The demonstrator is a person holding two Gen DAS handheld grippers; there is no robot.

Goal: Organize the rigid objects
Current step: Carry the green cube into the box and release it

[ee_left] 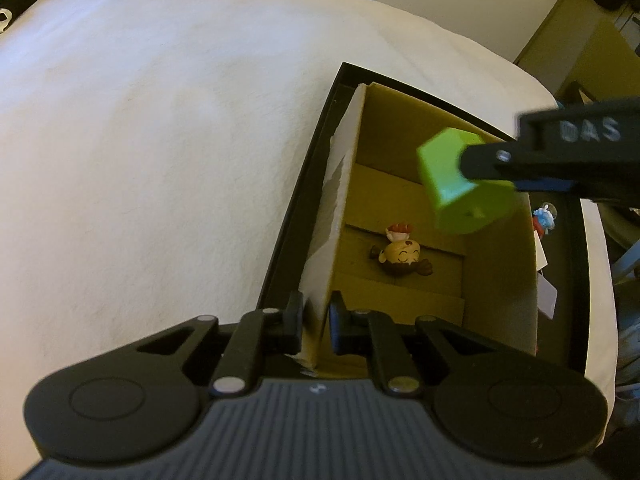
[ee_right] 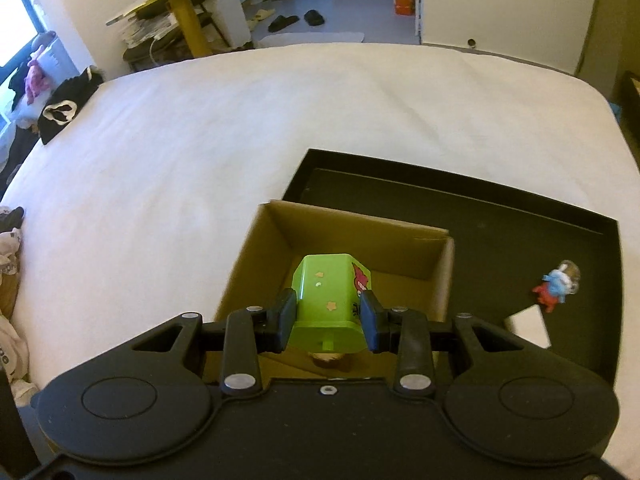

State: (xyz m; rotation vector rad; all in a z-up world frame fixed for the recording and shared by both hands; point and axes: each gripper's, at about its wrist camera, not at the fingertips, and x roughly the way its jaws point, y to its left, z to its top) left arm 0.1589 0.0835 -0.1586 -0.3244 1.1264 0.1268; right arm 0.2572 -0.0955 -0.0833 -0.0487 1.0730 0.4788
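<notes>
Right gripper pinching green block above cardboard box; left gripper pinching the box's near-left wall. Risk: off-centre release lands block on figurine or rim, tipping out.

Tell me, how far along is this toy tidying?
One brown figurine already lies in the cardboard box. The right gripper holds a green block over the box, while the left gripper pinches the box's wall. A blue figurine and a white card are left on the black tray.
</notes>
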